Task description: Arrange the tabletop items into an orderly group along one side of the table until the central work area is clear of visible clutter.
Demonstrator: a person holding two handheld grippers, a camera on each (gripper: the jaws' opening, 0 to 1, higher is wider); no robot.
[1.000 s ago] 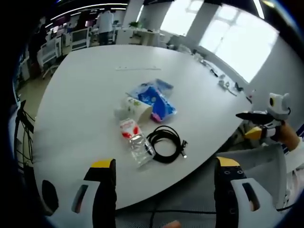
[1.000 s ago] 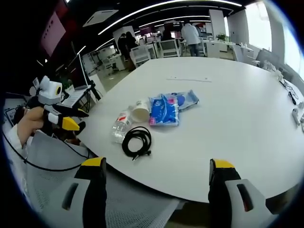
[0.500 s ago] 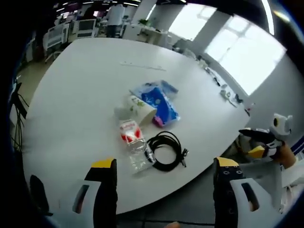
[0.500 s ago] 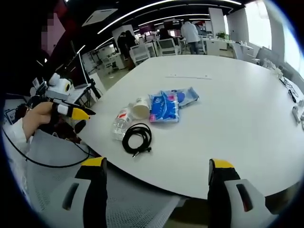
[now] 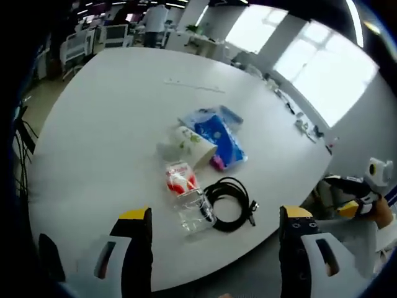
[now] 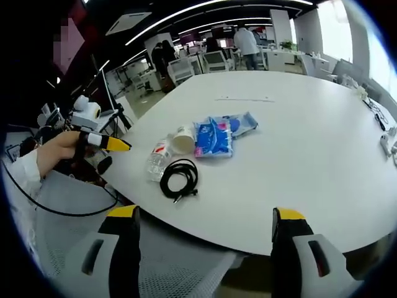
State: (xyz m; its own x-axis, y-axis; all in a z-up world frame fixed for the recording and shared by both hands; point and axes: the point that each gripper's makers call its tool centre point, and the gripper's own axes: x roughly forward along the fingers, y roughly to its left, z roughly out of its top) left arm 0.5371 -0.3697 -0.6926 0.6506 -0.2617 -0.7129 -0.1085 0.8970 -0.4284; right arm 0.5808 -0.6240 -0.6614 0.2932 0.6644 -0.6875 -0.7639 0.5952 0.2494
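Observation:
On the white round table lies a small cluster. A clear plastic bottle with a red label lies on its side, touching a coiled black cable. Behind them a paper cup lies tipped over against a blue tissue pack and a flat blue packet. The same bottle, cable, cup and tissue pack show in the right gripper view. My left gripper is open, off the near table edge. My right gripper is open too, short of the edge.
A grey mesh chair stands below the table's near edge. A thin white strip lies far across the table, and small items sit at its right rim. People and office desks stand beyond.
In the right gripper view the hand-held left gripper has come right, up to the table's edge. The left gripper view has closed in on the cluster. The items lie as before.

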